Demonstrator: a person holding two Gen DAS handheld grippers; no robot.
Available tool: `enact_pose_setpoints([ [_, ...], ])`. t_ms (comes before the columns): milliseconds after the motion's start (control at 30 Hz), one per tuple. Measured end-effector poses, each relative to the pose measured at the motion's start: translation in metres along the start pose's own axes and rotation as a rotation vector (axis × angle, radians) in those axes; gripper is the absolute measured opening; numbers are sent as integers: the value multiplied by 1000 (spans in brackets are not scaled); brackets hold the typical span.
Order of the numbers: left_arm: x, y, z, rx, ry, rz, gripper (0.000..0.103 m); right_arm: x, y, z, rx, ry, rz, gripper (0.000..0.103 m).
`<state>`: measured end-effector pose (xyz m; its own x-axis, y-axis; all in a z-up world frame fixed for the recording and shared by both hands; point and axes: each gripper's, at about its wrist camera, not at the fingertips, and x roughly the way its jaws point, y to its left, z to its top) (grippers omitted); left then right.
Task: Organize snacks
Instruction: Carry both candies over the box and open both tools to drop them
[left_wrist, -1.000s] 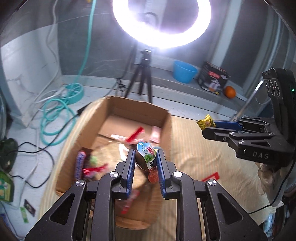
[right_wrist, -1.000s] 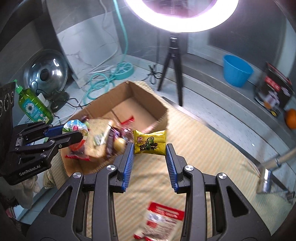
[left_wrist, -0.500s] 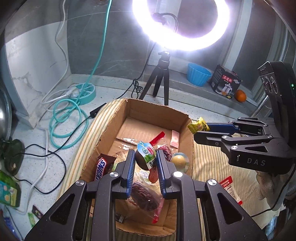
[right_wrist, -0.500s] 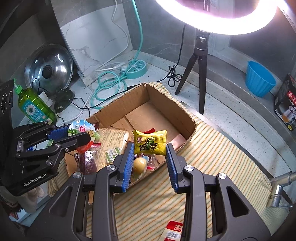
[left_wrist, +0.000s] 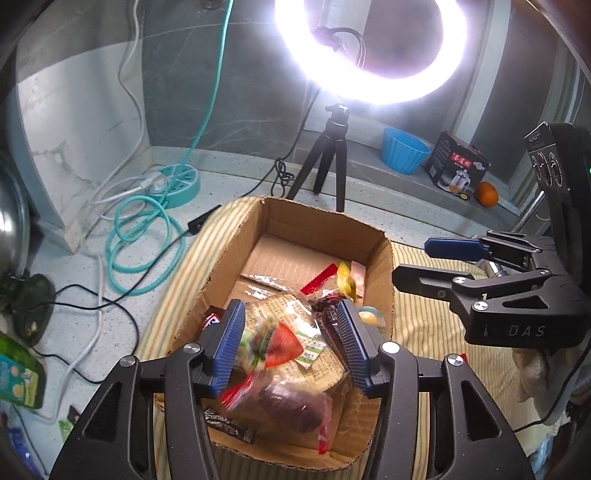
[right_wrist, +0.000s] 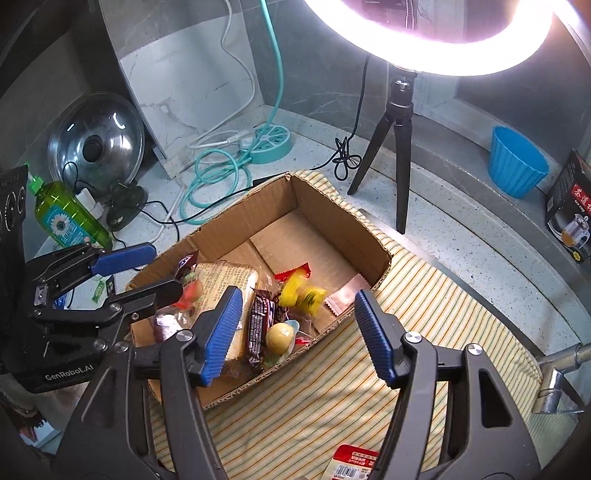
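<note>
An open cardboard box (left_wrist: 384, 266) (right_wrist: 332, 210) sits on a striped cloth and holds several snacks. My left gripper (left_wrist: 291, 336) is open above the box's near end; a blurred jelly cup (left_wrist: 273, 343) with a green and red lid is falling between its fingers. It also shows in the right wrist view (right_wrist: 188, 291). My right gripper (right_wrist: 295, 325) is open over the box's right side; a blurred yellow snack packet (right_wrist: 301, 291) drops below it into the box. In the left wrist view the right gripper (left_wrist: 428, 262) is open and empty beside the box.
A ring light on a black tripod (left_wrist: 332, 147) stands behind the box. A blue tub (left_wrist: 404, 149), a black carton (left_wrist: 458, 170) and an orange (left_wrist: 487, 194) sit on the ledge. Teal cable (left_wrist: 144, 243), green bottle (right_wrist: 66, 218), pot lid (right_wrist: 96, 144) lie left. A red-white packet (right_wrist: 352, 459) lies on the cloth.
Both grippers have opened over the box. The jelly cup has left the left gripper and the yellow packet has left the right gripper; both are dropping into the box.
</note>
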<state>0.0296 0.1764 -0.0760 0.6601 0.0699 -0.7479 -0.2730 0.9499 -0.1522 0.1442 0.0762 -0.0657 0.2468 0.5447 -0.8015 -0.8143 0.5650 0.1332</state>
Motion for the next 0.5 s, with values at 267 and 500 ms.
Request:
enact_pose_setpoints([
  [267, -8, -6, -3, 0, -11, -8, 51, -13, -6, -5, 16, -22, -15, 76],
  [500, -19, -15, -2, 14, -31, -21, 51, -34, -15, -14, 35, -43, -37, 76],
])
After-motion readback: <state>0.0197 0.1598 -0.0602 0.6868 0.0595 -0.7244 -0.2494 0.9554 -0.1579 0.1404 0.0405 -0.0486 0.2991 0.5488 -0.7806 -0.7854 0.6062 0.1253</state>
